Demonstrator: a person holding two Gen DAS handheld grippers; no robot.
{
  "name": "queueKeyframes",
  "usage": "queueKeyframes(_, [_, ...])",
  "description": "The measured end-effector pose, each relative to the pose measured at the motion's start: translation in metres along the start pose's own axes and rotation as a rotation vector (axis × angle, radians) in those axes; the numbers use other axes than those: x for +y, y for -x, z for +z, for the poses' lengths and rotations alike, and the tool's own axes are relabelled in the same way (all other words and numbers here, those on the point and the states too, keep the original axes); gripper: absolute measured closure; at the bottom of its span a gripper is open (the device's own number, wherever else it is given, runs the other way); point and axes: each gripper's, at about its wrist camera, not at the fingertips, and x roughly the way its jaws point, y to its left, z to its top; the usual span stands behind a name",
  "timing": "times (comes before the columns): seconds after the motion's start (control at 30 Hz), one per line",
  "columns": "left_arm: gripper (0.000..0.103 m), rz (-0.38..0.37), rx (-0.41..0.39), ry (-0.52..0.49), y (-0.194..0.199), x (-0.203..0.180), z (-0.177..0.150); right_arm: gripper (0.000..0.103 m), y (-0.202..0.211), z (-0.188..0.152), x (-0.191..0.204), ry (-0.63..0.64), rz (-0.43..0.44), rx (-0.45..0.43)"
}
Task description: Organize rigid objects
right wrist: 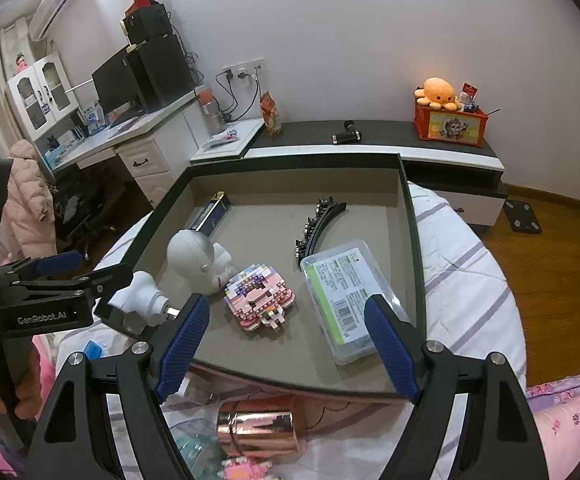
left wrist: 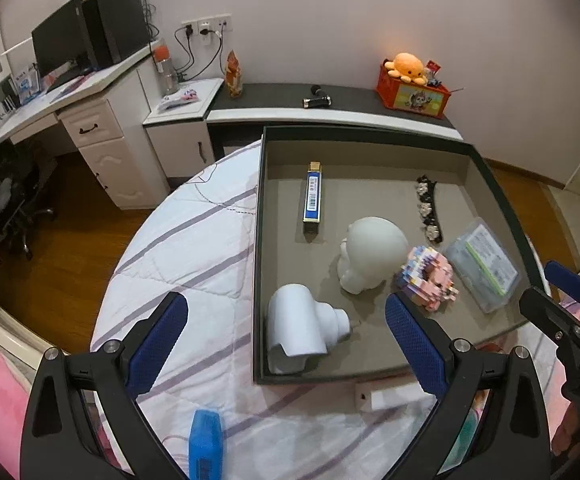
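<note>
A grey tray (left wrist: 262, 240) (right wrist: 414, 240) lies on the bed. In it are a blue box (left wrist: 313, 198) (right wrist: 209, 213), a white figure (left wrist: 372, 254) (right wrist: 194, 256), a white adapter (left wrist: 304, 328) (right wrist: 142, 296), a pink brick model (left wrist: 428, 276) (right wrist: 258, 294), a black hair clip (left wrist: 428, 208) (right wrist: 318, 220) and a clear plastic case (left wrist: 484, 264) (right wrist: 346, 294). My left gripper (left wrist: 286, 336) is open and empty over the adapter; it also shows in the right wrist view (right wrist: 78, 268). My right gripper (right wrist: 286, 344) is open and empty above the tray's near edge; it also shows in the left wrist view (left wrist: 550, 284).
On the quilt outside the tray lie a blue object (left wrist: 206, 440), a white block (left wrist: 386, 396) and a copper-coloured cylinder (right wrist: 260, 426). A low cabinet (left wrist: 330, 114) with a red box (left wrist: 412, 94) stands behind the bed. A desk (left wrist: 70, 120) stands at the left.
</note>
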Motion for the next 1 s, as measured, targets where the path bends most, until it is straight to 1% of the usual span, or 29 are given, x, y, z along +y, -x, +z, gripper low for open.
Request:
queueKeyframes(0.13, [0.002, 0.026, -0.054, -0.017, 0.029, -0.003, -0.013, 0.022, 0.026, -0.007, 0.006, 0.008, -0.010, -0.035])
queueKeyframes(0.2, [0.002, 0.022, -0.075, -0.018, 0.044, -0.003, -0.020, 0.022, 0.042, -0.011, 0.009, 0.012, -0.013, -0.057])
queueKeyframes(0.27, [0.002, 0.019, -0.104, -0.017, 0.062, -0.003, -0.029, 0.022, 0.061, -0.018, 0.013, 0.024, -0.016, -0.082])
queueKeyframes(0.37, [0.001, 0.037, -0.157, -0.015, 0.092, -0.001, -0.046, 0.022, 0.094, -0.032, 0.021, 0.042, -0.025, -0.127])
queueKeyframes(0.5, [0.000, 0.034, -0.206, -0.012, 0.122, -0.001, -0.064, 0.022, 0.125, -0.047, 0.029, 0.052, -0.039, -0.167])
queueKeyframes(0.6, [0.000, 0.069, -0.248, -0.023, 0.142, -0.003, -0.082, 0.022, 0.152, -0.061, 0.033, 0.055, -0.045, -0.207])
queueKeyframes(0.63, [0.000, 0.061, -0.260, -0.021, 0.150, -0.002, -0.088, 0.022, 0.159, -0.064, 0.034, 0.053, -0.046, -0.219])
queueKeyframes(0.73, [0.000, 0.030, -0.278, -0.016, 0.163, -0.002, -0.101, 0.022, 0.178, -0.075, 0.039, 0.056, -0.054, -0.251])
queueKeyframes(0.87, [0.000, 0.040, -0.313, -0.023, 0.180, -0.006, -0.116, 0.022, 0.198, -0.088, 0.044, 0.062, -0.061, -0.284])
queueKeyframes(1.0, [0.000, 0.036, -0.317, -0.027, 0.189, -0.008, -0.127, 0.021, 0.215, -0.101, 0.049, 0.070, -0.066, -0.309])
